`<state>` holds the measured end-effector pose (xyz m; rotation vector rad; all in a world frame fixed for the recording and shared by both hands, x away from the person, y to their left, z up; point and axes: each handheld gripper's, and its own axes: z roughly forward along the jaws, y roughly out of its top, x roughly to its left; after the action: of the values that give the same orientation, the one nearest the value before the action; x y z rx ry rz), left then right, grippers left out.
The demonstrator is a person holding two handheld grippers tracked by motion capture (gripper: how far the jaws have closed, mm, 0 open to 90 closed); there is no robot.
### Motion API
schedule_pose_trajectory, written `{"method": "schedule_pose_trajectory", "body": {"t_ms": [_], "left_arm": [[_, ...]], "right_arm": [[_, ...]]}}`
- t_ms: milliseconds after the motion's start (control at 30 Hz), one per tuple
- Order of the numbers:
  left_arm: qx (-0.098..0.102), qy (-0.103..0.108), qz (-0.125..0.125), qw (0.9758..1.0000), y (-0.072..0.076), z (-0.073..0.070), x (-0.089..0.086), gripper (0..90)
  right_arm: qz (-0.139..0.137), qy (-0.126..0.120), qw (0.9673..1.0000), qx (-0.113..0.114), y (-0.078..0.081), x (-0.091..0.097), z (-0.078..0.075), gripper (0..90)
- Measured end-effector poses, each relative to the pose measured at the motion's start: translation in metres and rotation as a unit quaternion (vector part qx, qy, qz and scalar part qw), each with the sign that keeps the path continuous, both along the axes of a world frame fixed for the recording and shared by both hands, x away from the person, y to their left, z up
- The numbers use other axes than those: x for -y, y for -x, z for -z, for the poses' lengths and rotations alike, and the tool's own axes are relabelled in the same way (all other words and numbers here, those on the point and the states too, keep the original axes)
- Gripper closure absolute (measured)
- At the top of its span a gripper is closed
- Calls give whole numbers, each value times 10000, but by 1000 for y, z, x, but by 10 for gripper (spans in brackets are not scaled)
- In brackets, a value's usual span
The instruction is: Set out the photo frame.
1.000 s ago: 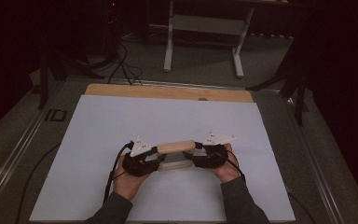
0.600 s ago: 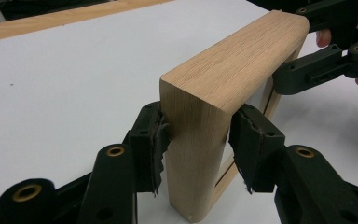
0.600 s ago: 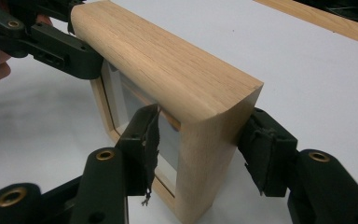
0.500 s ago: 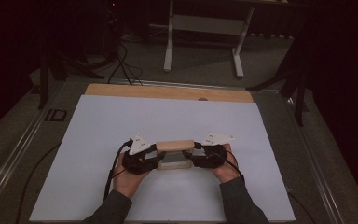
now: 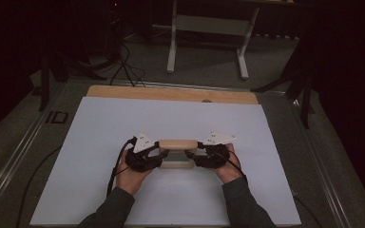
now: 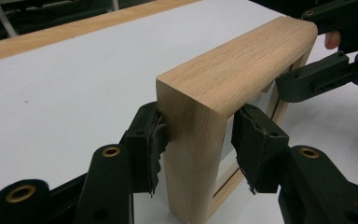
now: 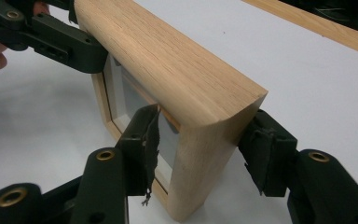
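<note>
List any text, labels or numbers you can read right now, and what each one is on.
"ID": dark letters on the grey surface beside the far left corner of the white sheet.
Small dark marks on the grey plates of the left gripper and right gripper: too small to read.
Wooden frame: no text visible.

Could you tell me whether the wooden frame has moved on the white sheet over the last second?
No. The wooden frame sits equally far from the wooden strip at the table's far edge.
</note>
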<state>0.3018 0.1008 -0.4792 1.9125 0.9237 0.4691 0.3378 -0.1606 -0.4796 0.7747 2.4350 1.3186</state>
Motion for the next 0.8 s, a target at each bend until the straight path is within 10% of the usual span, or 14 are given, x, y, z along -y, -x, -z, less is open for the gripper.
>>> {"method": "schedule_pose_trajectory", "body": {"t_ms": [800], "left_arm": [[127, 4, -72, 9999, -32, -1, -10, 523]], "right_arm": [[238, 127, 9996, 91, -29, -17, -5, 470]]}}
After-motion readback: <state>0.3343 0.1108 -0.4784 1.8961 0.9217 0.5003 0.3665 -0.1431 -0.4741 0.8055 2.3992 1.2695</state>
